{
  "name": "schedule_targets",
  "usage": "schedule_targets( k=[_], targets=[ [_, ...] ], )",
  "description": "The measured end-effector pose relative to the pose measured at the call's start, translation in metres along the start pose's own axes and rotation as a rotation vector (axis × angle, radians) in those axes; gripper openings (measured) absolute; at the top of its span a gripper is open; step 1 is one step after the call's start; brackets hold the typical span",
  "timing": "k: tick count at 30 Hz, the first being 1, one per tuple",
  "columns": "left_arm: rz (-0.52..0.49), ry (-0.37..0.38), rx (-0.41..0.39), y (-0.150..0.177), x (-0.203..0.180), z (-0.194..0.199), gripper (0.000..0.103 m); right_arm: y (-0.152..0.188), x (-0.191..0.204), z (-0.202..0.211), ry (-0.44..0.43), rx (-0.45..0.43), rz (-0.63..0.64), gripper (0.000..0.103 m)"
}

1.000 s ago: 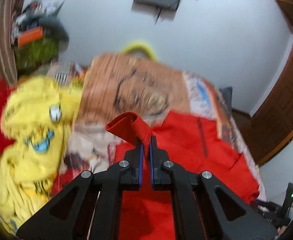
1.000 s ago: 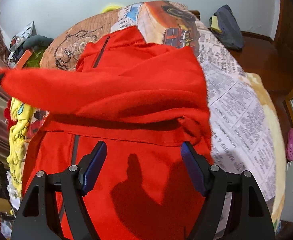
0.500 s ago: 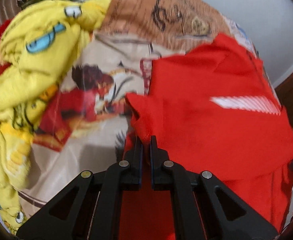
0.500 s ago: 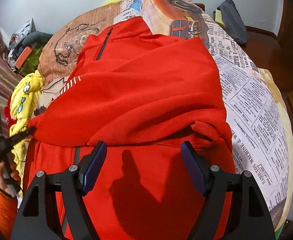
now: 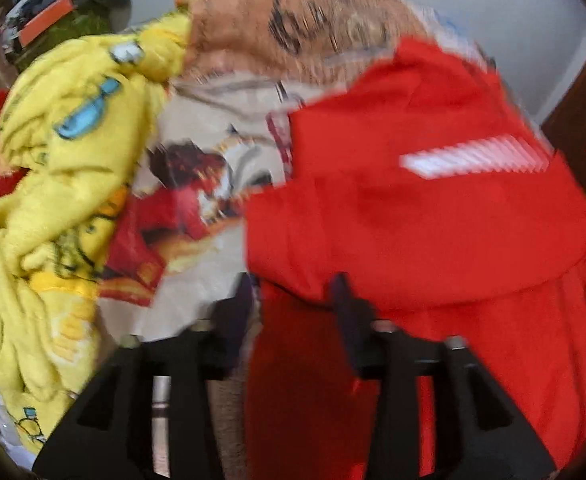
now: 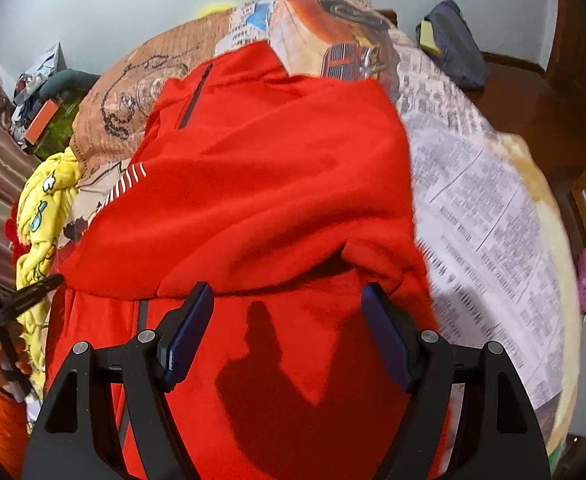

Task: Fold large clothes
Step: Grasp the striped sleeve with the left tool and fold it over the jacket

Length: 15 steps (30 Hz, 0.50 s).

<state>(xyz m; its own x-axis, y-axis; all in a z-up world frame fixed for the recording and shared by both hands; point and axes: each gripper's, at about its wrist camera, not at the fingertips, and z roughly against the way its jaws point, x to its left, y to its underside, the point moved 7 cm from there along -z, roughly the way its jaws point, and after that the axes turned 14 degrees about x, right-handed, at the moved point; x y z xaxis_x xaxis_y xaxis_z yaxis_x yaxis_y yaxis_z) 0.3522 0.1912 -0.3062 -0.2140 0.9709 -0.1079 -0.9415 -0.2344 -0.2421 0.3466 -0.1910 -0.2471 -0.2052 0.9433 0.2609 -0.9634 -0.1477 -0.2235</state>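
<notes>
Holding both grippers over the bed, I look down on the large red fleece jacket (image 6: 261, 184) that lies spread on the printed bedspread (image 6: 489, 216). One red sleeve (image 5: 413, 216) lies folded across the jacket's body, its white striped patch (image 5: 477, 156) facing up. My left gripper (image 5: 293, 292) has its jaws parted, and nothing sits between them; the sleeve's cuffed end lies just ahead of the fingertips, at the jacket's left edge. That view is blurred, so I cannot tell whether the tips touch the cloth. My right gripper (image 6: 289, 304) is spread wide with its blue-padded fingers (image 6: 185, 332) hanging above the jacket's lower half, holding nothing, and it throws a dark shadow onto the red fabric below. In the right view the left gripper (image 6: 33, 292) shows at the jacket's left side, with my hand in an orange cuff around its handle. A crumpled yellow cartoon-print blanket (image 5: 61, 184) is heaped on the bed left of the jacket, near but apart from it.
</notes>
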Motion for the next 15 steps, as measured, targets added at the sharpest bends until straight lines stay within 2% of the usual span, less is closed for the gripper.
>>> schedule_targets(
  k=[5,10,15],
  targets=[
    [0.05,-0.008,-0.065,-0.024,0.017,0.028,0.049,-0.024,-0.009,0.008,-0.046,-0.001,-0.017,0.073],
    [0.059,0.007,-0.07,-0.047,0.006,0.026,0.05,-0.046,-0.006,0.02,-0.101,-0.006,0.016,0.073],
    [-0.023,0.028,-0.05,-0.057,-0.036,0.007,0.05,-0.059,-0.024,0.049,0.049,-0.138,0.029,0.074]
  ],
)
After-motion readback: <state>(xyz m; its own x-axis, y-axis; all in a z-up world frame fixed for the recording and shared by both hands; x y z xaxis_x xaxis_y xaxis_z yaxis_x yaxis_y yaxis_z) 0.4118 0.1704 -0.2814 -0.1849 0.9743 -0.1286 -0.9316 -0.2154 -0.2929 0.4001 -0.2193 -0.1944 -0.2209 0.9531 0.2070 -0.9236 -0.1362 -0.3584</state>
